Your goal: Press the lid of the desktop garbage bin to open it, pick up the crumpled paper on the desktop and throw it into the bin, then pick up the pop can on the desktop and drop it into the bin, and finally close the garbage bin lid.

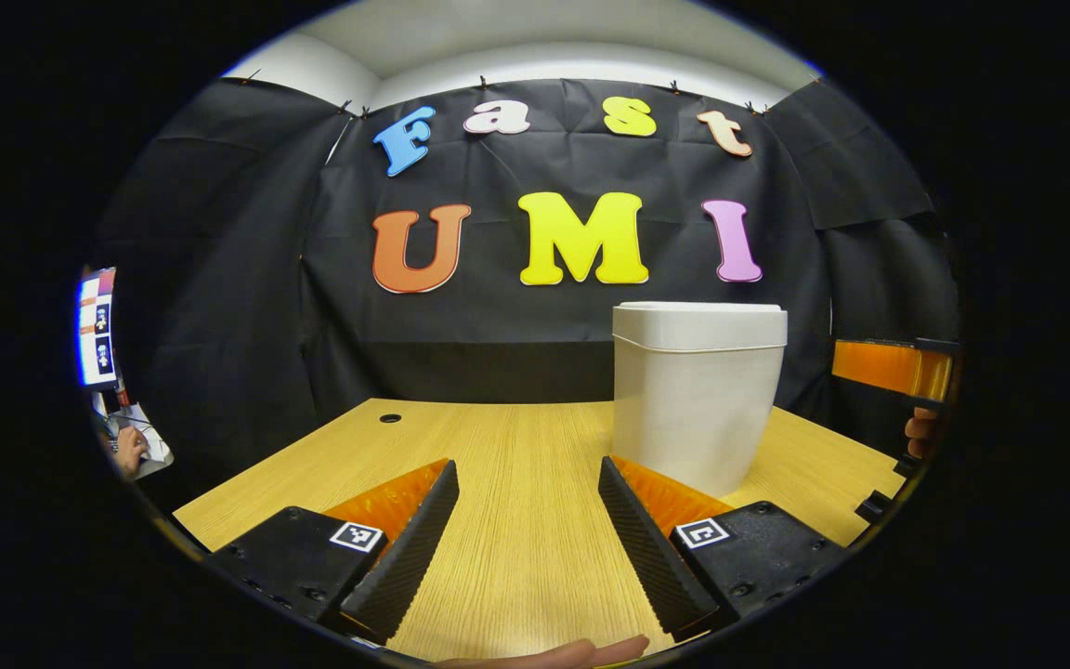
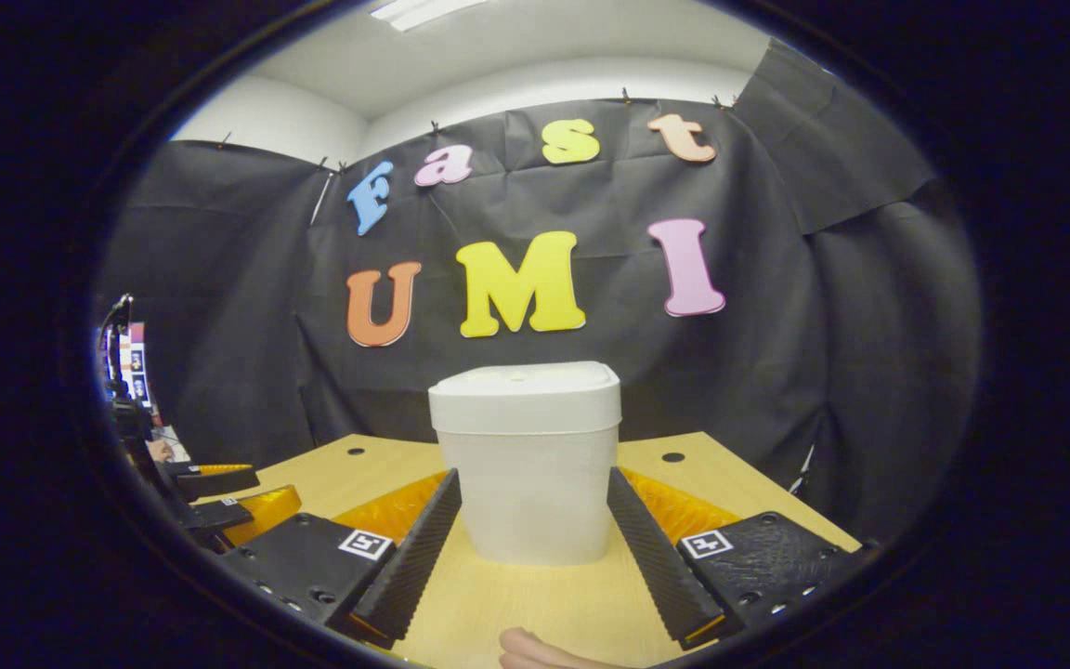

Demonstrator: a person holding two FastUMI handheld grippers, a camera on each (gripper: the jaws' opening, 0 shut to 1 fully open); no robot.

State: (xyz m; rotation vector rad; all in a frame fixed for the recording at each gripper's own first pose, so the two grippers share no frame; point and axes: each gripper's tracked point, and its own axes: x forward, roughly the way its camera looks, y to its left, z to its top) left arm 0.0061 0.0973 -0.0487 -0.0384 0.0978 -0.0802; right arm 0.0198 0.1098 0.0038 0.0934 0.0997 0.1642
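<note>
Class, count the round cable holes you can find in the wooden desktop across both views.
2. One hole sits left of the white garbage bin, one hole right of it, both near the desktop's far edge. The bin may hide others.

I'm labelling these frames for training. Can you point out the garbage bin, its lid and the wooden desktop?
garbage bin point(image 2: 535, 506): right gripper view, on its front wall.
lid point(image 2: 524, 395): right gripper view, on the closed lid's front edge.
desktop point(image 1: 516, 483): left gripper view, on bare wood left of the bin.

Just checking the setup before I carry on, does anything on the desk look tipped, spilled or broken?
Nothing stands out. The white bin stands upright on the wooden desk with its lid shut and level. Both tongs, left and right, are open and empty.
</note>
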